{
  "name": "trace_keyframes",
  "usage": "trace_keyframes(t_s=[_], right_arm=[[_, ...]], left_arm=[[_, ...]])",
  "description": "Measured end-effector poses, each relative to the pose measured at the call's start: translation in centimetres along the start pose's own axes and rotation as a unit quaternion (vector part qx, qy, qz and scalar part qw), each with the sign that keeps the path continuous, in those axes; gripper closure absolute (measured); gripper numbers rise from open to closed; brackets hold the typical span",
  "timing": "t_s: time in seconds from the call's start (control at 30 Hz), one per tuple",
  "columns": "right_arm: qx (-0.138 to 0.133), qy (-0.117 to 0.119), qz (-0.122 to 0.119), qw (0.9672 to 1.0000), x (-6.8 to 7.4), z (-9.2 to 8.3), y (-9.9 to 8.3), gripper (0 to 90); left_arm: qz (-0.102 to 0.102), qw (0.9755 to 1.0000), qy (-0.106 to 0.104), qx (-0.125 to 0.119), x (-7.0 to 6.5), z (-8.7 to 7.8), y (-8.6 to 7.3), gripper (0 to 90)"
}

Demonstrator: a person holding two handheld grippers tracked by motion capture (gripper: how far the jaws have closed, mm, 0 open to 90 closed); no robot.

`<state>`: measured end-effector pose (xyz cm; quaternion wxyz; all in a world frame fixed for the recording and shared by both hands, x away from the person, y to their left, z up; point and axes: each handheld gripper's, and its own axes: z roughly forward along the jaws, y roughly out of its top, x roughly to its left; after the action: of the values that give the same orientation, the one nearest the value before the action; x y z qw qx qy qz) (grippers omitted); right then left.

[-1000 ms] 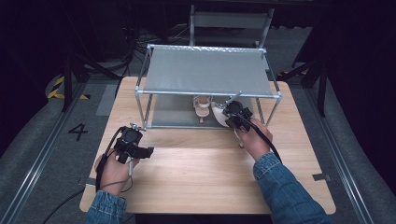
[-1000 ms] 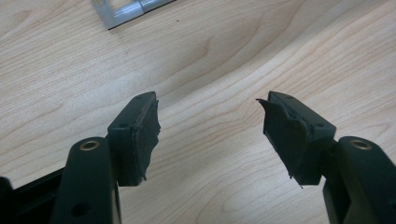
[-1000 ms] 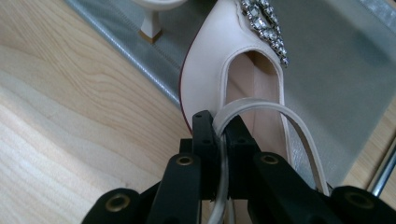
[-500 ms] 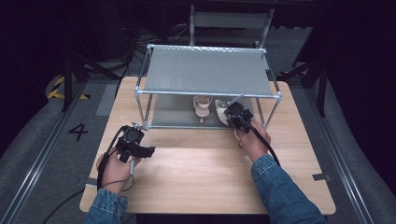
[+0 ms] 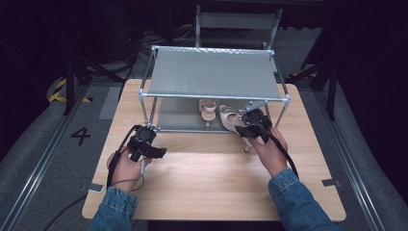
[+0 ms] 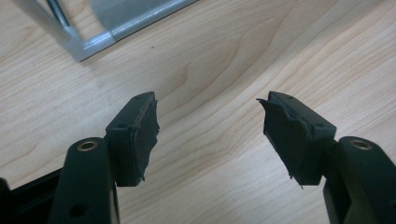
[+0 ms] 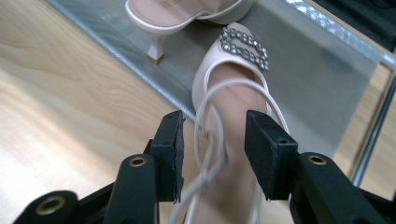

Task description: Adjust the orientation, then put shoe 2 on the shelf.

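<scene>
A pale pink sandal with a rhinestone buckle lies with its toe on the rack's lower shelf and its heel end out over the table. Its thin straps loop between the jaws of my right gripper, which have just been opening; the pads do not press on the straps. A second matching sandal stands farther in on the same shelf. From above, my right gripper is at the rack's front right. My left gripper hovers open over bare wood, near the rack's front left corner.
The metal rack has a grey top shelf over the sandals and thin posts at its corners. It stands at the far half of the wooden table. A dark floor with rails surrounds the table.
My right gripper's jaws have gone from shut on the sandal's strap to open, and that hand has drawn slightly back toward the table's front. The left hand has stayed put.
</scene>
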<state>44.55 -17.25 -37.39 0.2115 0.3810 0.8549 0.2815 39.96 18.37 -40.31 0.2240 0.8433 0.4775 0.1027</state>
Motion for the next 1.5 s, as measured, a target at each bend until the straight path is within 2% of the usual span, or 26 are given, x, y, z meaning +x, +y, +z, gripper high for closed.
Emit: trace_keyframes(t_s=[0.17, 0.23, 0.3, 0.37, 0.47, 0.53, 0.6, 0.77, 0.87, 1.1, 1.2, 1.3, 1.33, 1.43, 1.5], right_arm=[[-0.016, -0.002, 0.029, 0.9994, -0.4, -3.2, -2.4, 55.5], [-0.015, -0.001, 0.034, 0.9993, -0.5, -3.7, -2.9, 55.1], [-0.008, 0.006, 0.049, 0.9988, -0.7, -4.3, -4.0, 53.0], [0.012, 0.021, 0.06, 0.9979, -1.0, -4.5, -4.6, 49.1], [0.02, 0.027, 0.082, 0.996, -1.4, -4.8, -5.5, 46.7], [0.024, 0.033, 0.098, 0.9944, -1.6, -4.5, -6.3, 46.9], [0.046, 0.041, 0.107, 0.9924, -1.8, -3.5, -7.1, 47.3], [0.072, 0.051, 0.11, 0.99, -1.7, -1.9, -8.0, 49.4], [0.081, 0.046, 0.1, 0.9906, -1.4, -0.9, -8.3, 51.6], [0.062, 0.045, 0.095, 0.9924, -1.5, 0.9, -8.7, 55.4], [0.045, 0.049, 0.093, 0.9934, -1.5, 1.7, -8.7, 61.0], [0.032, 0.055, 0.103, 0.9926, -1.6, 2.2, -8.7, 66.1], [0.032, 0.061, 0.11, 0.9915, -1.6, 2.3, -8.7, 67.8], [0.028, 0.074, 0.125, 0.9891, -1.6, 2.8, -8.7, 72.4], [0.021, 0.078, 0.125, 0.9889, -1.4, 3.0, -8.5, 77.8]], left_arm=[[-0.005, 1.0, -0.002, -0.003, 0.5, -0.5, 0.3, 35.2], [-0.012, 0.9999, -0.003, -0.007, 0.6, -0.5, 0.4, 35.2], [-0.015, 0.9999, 0.0, 0.0, 0.8, -0.5, 0.5, 34.9], [-0.013, 0.9999, 0.007, 0.002, 0.9, -0.6, 0.7, 34.5], [-0.015, 0.9999, 0.007, 0.0, 0.8, -0.7, 0.8, 34.3], [-0.009, 0.9999, 0.008, 0.0, 0.9, -0.7, 0.9, 34.0], [-0.008, 0.9999, 0.009, 0.001, 0.8, -0.6, 0.9, 33.9], [-0.012, 0.9999, 0.007, -0.002, 0.9, -0.7, 0.8, 33.8], [-0.012, 0.9999, 0.009, -0.002, 1.1, -0.8, 0.6, 33.7], [-0.015, 0.9998, 0.011, 0.001, 1.1, -0.7, 0.3, 33.5], [-0.012, 0.9998, 0.015, 0.005, 1.0, -0.7, 0.1, 33.5], [-0.011, 0.9998, 0.014, 0.005, 1.1, -0.6, 0.0, 33.5], [-0.016, 0.9997, 0.014, 0.007, 1.0, -0.6, -0.1, 33.5], [-0.014, 0.9997, 0.018, 0.005, 1.1, -0.7, -0.4, 33.5], [-0.014, 0.9997, 0.018, 0.007, 1.1, -0.8, -0.6, 33.5]])
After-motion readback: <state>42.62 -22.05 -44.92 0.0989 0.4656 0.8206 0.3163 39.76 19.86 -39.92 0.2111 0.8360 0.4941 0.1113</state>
